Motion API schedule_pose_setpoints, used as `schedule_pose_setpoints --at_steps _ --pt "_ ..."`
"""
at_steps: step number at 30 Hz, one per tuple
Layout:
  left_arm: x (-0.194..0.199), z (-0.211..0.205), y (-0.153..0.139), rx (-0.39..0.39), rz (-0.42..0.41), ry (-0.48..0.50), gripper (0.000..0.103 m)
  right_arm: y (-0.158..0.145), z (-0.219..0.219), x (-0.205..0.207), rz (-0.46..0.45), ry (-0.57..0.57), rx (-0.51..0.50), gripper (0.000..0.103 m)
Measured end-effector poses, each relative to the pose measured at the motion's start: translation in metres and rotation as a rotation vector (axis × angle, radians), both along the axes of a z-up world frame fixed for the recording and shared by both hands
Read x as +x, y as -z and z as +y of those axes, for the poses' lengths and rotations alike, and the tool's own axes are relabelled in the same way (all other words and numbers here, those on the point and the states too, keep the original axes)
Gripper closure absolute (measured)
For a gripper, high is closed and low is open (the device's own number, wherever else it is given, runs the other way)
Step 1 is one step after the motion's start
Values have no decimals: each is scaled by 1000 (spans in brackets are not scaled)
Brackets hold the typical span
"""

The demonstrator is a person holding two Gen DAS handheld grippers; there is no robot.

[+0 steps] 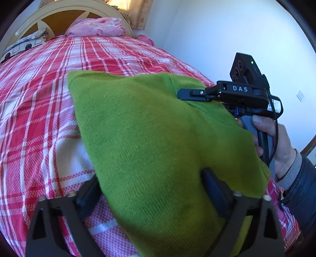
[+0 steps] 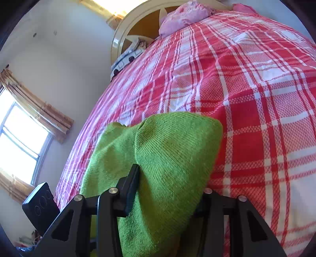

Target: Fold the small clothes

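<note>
A green knitted garment (image 1: 142, 126) is held up over a bed with a red and white checked cover (image 1: 39, 94). My left gripper (image 1: 150, 189) has its fingers on either side of the garment's near edge and is shut on it. My right gripper (image 1: 183, 94) shows at the right in the left wrist view, shut on the garment's far edge. In the right wrist view the green garment (image 2: 169, 158) drapes over and between my right gripper's (image 2: 167, 187) fingers, above the checked cover (image 2: 246, 98).
A pink pillow (image 1: 96, 27) and a patterned pillow (image 1: 23, 44) lie at the headboard (image 1: 55, 15). A white wall (image 1: 237, 29) is to the right. A window with curtains (image 2: 21, 126) is at the left in the right wrist view.
</note>
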State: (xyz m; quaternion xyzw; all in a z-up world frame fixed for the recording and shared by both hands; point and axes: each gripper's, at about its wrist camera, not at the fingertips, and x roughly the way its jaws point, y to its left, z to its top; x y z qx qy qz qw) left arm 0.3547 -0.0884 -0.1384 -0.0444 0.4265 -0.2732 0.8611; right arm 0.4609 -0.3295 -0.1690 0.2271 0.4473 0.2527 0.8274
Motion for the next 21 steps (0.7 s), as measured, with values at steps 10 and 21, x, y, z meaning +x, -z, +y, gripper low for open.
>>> schedule_pose_setpoints --at_steps 10,21 --pt "-16 28 -25 -91 0 -30 65 -42 15 -36 -101 25 24 67" --pt "-85 84 -57 -50 -88 -99 66 -64 73 -72 -145 -62 106 69"
